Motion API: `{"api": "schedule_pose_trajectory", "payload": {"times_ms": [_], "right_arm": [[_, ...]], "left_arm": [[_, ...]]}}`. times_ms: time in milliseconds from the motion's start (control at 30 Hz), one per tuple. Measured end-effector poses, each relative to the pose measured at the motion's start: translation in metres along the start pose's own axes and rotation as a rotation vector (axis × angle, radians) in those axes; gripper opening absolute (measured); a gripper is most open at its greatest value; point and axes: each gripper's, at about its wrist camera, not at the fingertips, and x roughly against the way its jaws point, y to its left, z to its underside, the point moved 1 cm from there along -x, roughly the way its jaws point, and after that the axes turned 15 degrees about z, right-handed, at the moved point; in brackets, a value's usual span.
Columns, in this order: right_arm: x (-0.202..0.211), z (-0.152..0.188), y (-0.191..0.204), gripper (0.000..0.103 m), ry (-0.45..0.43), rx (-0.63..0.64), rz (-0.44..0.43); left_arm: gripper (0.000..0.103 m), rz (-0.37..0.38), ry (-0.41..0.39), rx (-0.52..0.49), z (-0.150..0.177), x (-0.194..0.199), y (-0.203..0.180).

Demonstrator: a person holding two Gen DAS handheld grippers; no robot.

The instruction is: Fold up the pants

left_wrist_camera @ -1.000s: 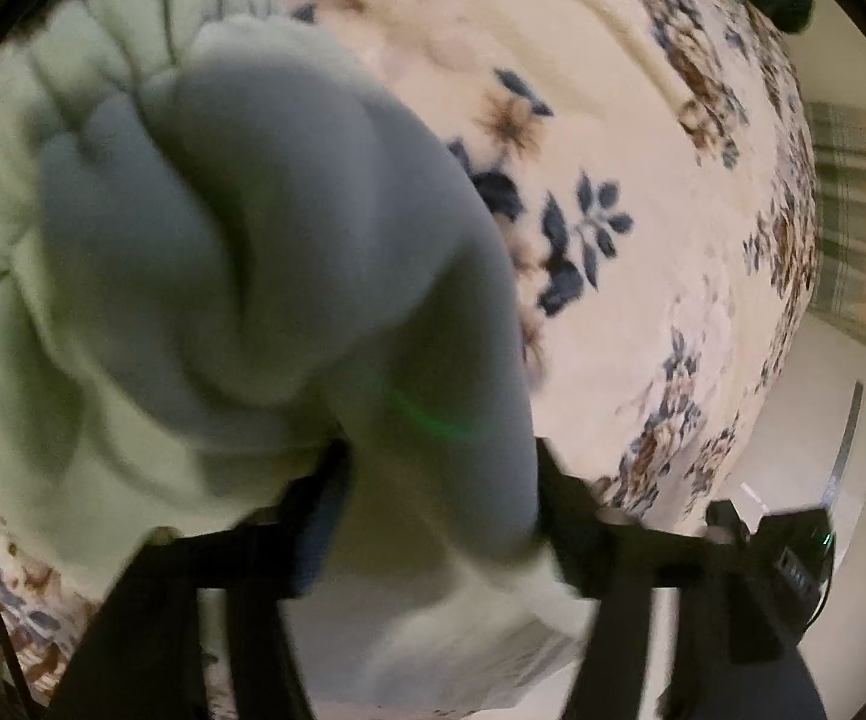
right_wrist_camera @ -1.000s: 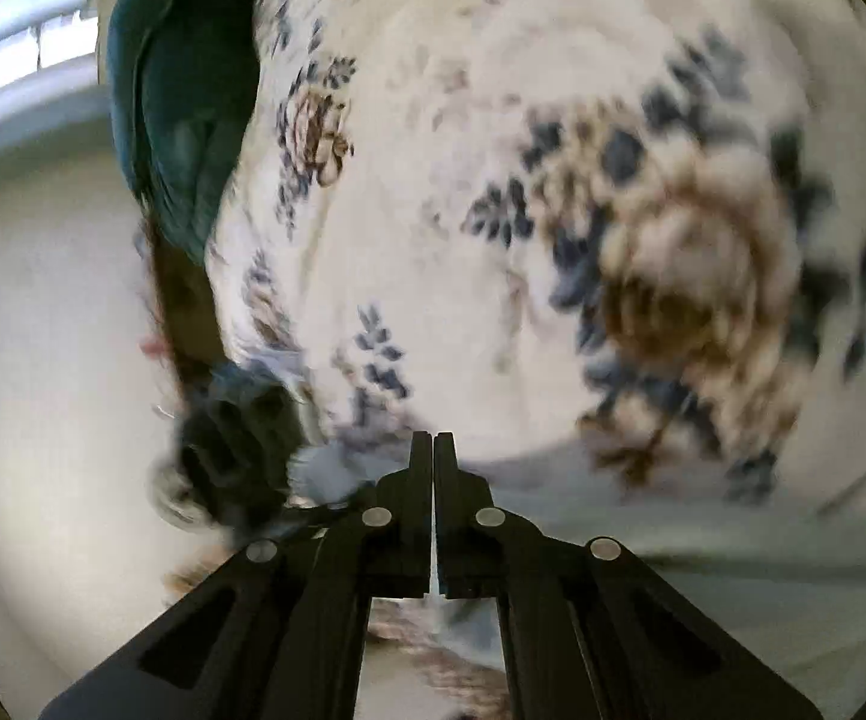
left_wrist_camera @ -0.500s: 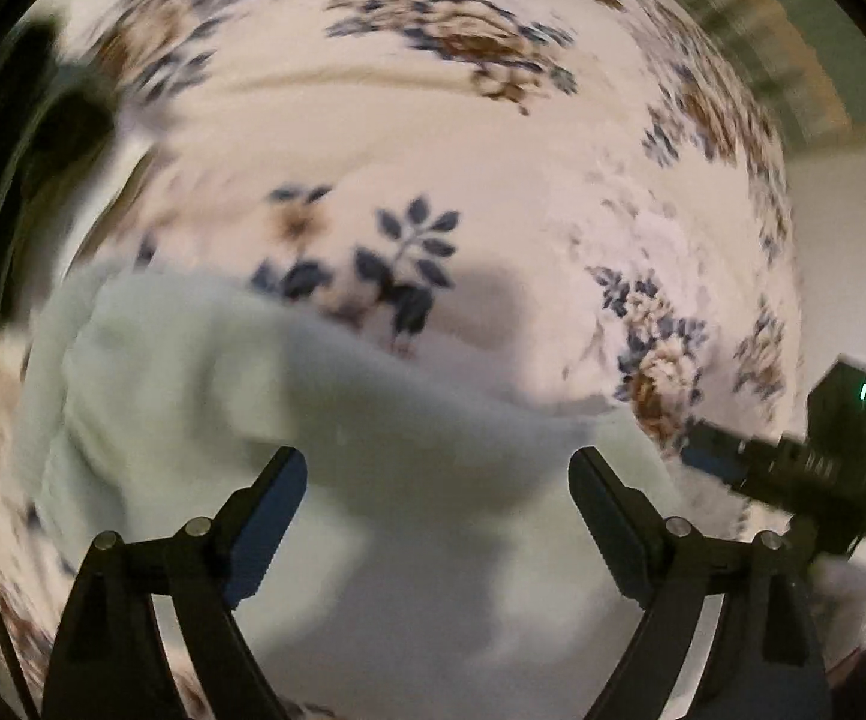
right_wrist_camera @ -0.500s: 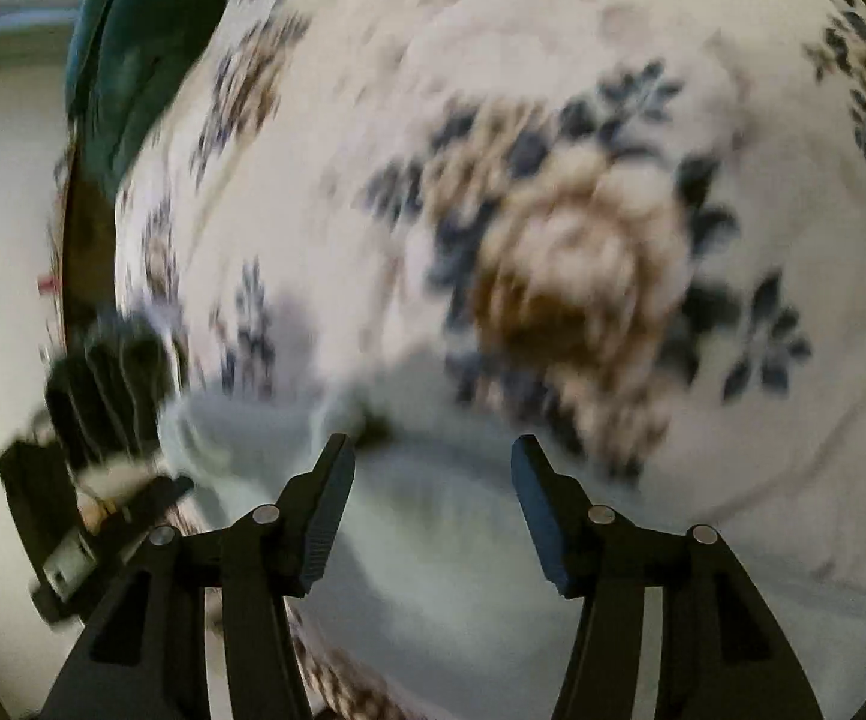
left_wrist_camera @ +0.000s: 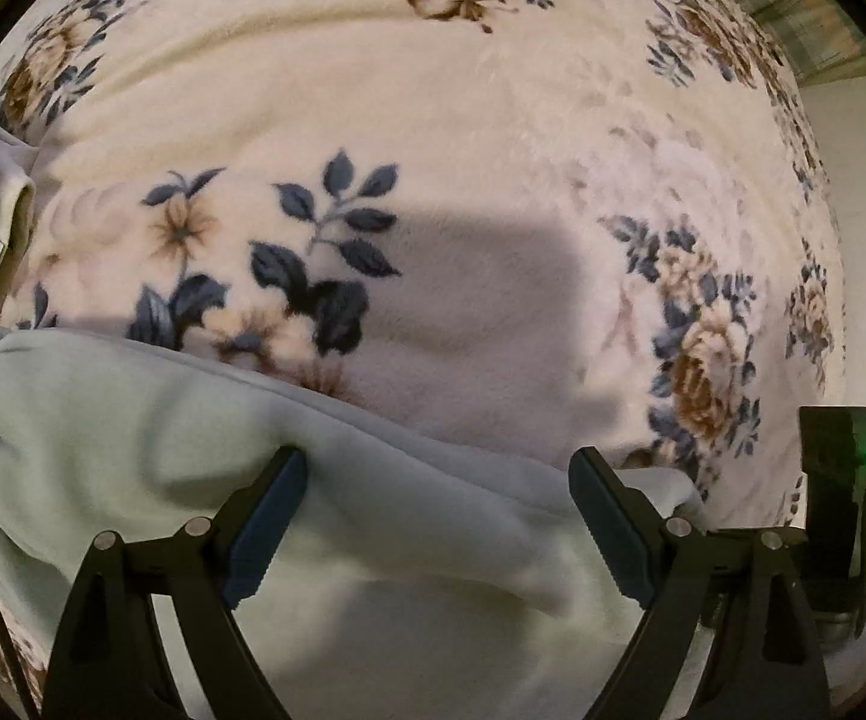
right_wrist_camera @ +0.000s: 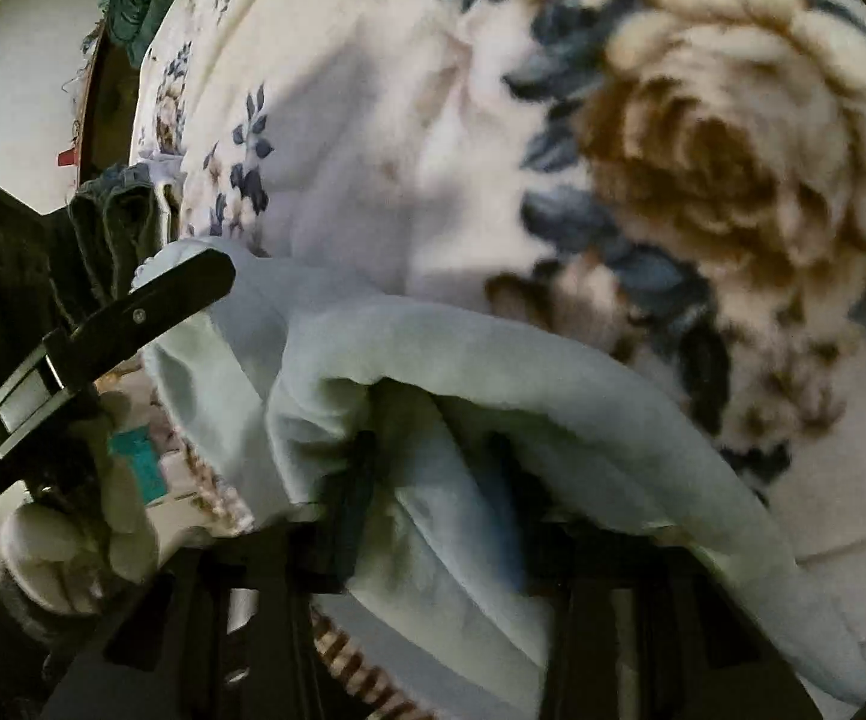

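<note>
The pale green fleece pants (left_wrist_camera: 133, 450) are lying bunched across the lower half of the frame on the floral blanket (left_wrist_camera: 493, 120). The left gripper (left_wrist_camera: 436, 510) is hovering over them with jaws spread wide, pinching nothing. In the right wrist view, the right gripper (right_wrist_camera: 433, 480) is clamping tight on a raised fold of the pants (right_wrist_camera: 493, 360).

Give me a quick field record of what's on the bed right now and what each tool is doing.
surface: floral blanket covering the bed
garment: pale green pants, lying bunched on the blanket
left tool: open, fingers apart above the pants, not gripping
right tool: shut on the pants, fabric bunched over its fingers
other items: dark clothing at the bed's edge, beyond the pants
fold status: not yet neat
</note>
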Motion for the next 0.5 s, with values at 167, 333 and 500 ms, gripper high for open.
{"api": "schedule_pose_trajectory", "payload": {"times_ms": [167,333,500], "right_arm": [[0.032,0.007,-0.009,0.007,-0.139,-0.144,-0.009],[0.068,0.017,-0.026,0.005,-0.285,-0.263,-0.065],[0.034,-0.009,-0.061,0.015,-0.121,-0.361,-0.350]], "left_arm": [[0.089,0.029,-0.022,0.036,-0.004,0.002,0.004],[0.089,0.067,-0.057,0.100,-0.009,0.007,0.012],[0.089,0.106,-0.067,0.152,-0.010,0.014,0.016]]}}
